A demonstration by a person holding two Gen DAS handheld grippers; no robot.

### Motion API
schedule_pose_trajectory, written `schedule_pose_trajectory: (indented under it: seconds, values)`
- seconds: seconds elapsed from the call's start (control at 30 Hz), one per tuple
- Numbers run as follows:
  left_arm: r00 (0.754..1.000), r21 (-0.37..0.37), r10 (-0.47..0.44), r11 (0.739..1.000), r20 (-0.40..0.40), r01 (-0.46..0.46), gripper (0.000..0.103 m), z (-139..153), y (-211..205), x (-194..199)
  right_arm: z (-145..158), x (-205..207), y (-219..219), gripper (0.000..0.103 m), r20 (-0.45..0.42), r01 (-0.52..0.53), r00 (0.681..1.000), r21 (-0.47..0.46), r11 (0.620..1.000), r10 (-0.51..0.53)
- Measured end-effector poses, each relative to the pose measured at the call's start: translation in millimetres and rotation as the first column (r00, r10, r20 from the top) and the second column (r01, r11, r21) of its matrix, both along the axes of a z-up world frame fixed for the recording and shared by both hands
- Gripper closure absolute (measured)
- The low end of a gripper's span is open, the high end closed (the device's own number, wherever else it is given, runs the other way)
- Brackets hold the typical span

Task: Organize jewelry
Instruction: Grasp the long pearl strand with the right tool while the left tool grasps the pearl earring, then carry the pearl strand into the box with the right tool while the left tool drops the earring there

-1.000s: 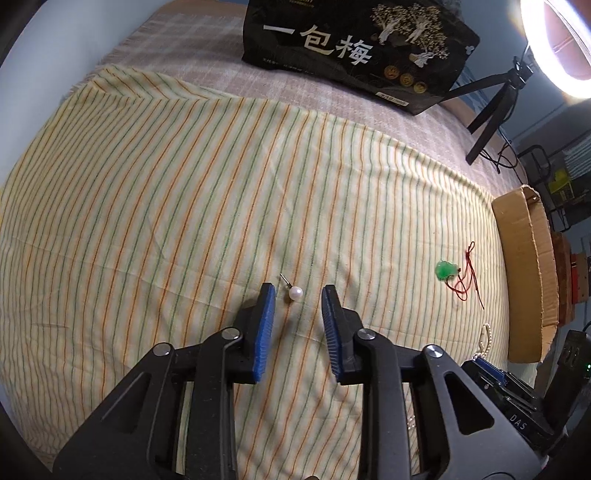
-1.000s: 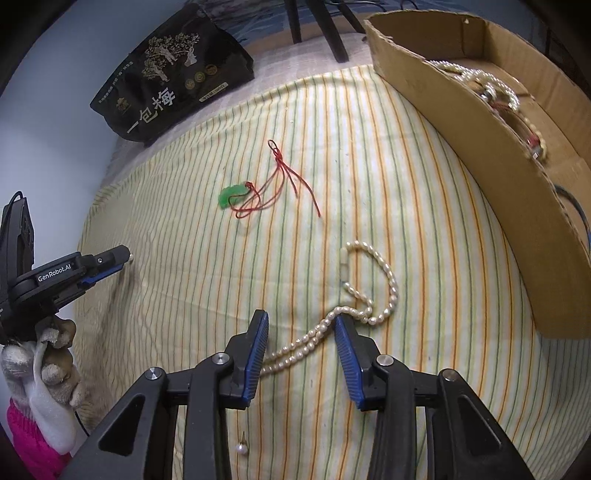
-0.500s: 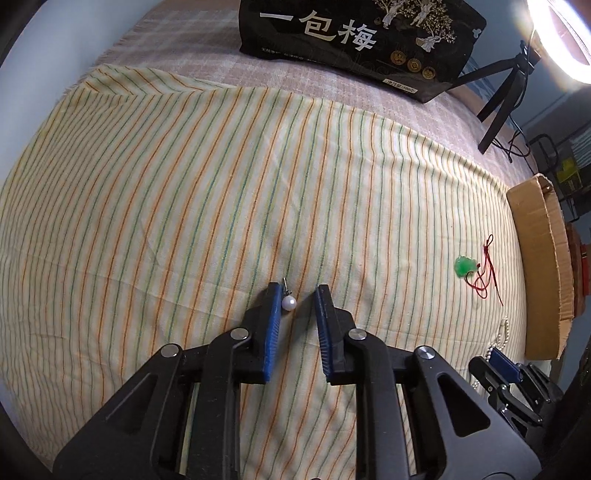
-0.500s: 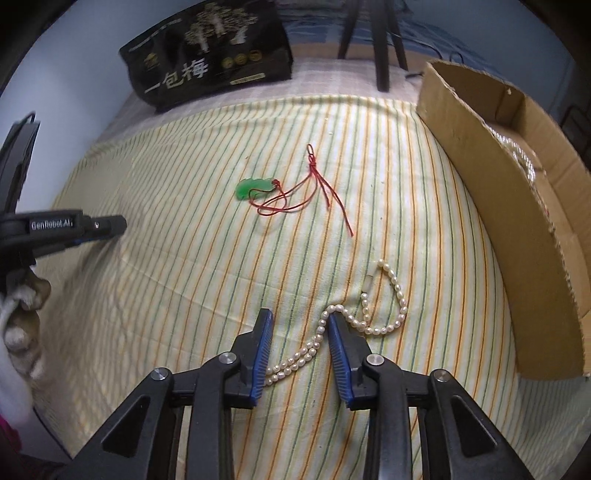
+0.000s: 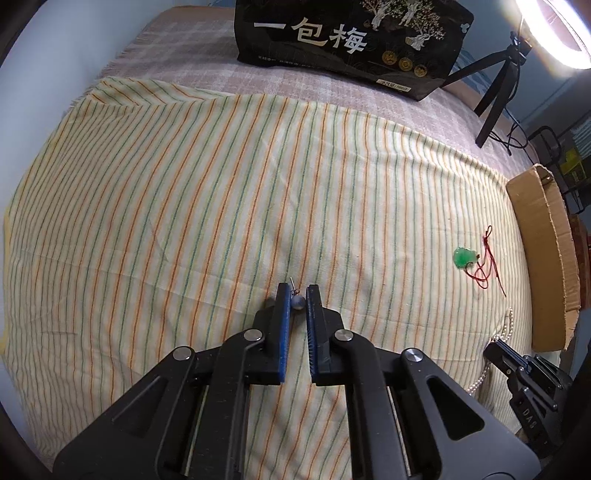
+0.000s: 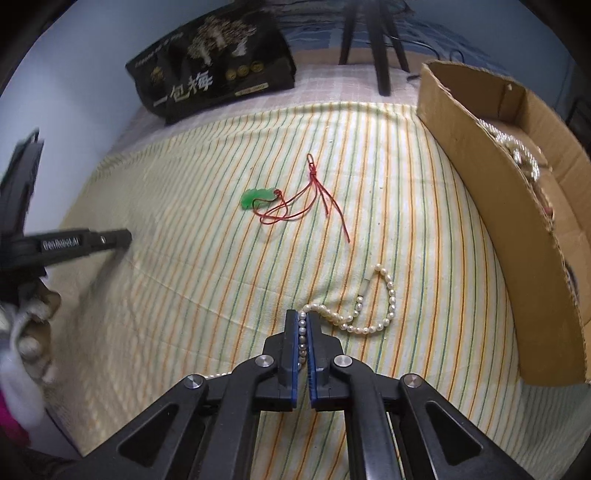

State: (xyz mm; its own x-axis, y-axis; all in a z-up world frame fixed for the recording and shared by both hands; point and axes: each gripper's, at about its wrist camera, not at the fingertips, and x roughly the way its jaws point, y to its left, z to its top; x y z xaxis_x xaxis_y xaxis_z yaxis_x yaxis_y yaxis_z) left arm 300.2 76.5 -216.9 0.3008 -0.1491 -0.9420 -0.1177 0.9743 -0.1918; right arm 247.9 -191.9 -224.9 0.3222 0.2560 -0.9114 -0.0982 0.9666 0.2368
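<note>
A single pearl earring point(image 5: 297, 302) with a thin post lies on the striped cloth point(image 5: 184, 221). My left gripper point(image 5: 297, 292) closes on it, its blue pads pressing the pearl from both sides. My right gripper point(image 6: 302, 318) closes on the pearl necklace point(image 6: 369, 328), with a run of beads pinched between its pads. The rest of the strand loops off to the right on the cloth. A green pendant point(image 6: 255, 197) on a red cord lies loose farther out, also seen as the green pendant point(image 5: 463, 258) in the left wrist view. The left gripper point(image 6: 110, 238) shows at the far left.
An open cardboard box point(image 6: 480, 192) holding several pearl pieces stands along the right side. A black printed bag point(image 5: 351, 37) sits at the far edge. A tripod point(image 5: 495, 92) and a ring light point(image 5: 554, 29) stand behind. A gloved hand point(image 6: 26, 332) is at left.
Both grippers' jaws have narrowed from apart to shut: the left around the pearl earring, the right around the necklace strand. The right wrist has rolled a little.
</note>
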Motion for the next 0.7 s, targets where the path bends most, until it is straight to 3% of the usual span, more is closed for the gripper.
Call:
schedule_pose_trajectory:
  seconds: [0.37,0.7]
  values:
    - [0.999,-0.014,0.007,1.000,0.041,-0.007,0.097,17,5,-5,17,-5,-10,0.102,0.023,0.039,0.999,0.131,0.991,-0.042]
    - [0.992,-0.059,-0.010,0.998,0.122,0.018,0.097,50,-6,-17,68,-11,-14,0.102,0.134,0.010,0.990,0.156,0.988,-0.031]
